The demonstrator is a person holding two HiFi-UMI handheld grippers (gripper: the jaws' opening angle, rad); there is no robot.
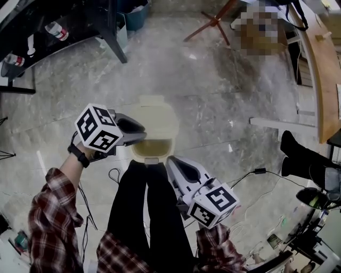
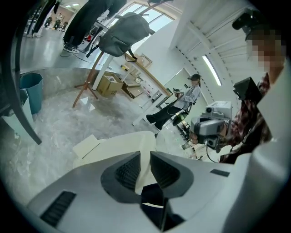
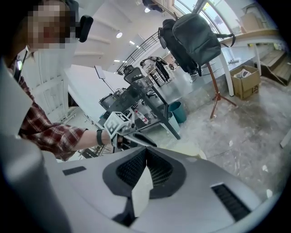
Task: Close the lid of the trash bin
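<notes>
A cream trash bin [image 1: 153,150] stands on the floor just ahead of the person's legs, its mouth showing. Its lid [image 1: 155,118] is swung back behind the mouth. My left gripper [image 1: 143,130] is at the lid's left edge. In the left gripper view its jaws stand a narrow gap apart, with the cream lid [image 2: 116,144] running into that gap [image 2: 145,166]. My right gripper [image 1: 171,161] hovers beside the bin's front right corner. It is shut, fingertips touching [image 3: 146,157], and holds nothing.
A dark table leg [image 1: 113,38] and a teal bin [image 1: 133,16] stand at the back left. A wooden stand [image 1: 213,21] is at the back, and a wooden bench [image 1: 326,64] at the right. Cables [image 1: 250,173] trail over the marble floor. A seated person's foot [image 1: 298,154] is at the right.
</notes>
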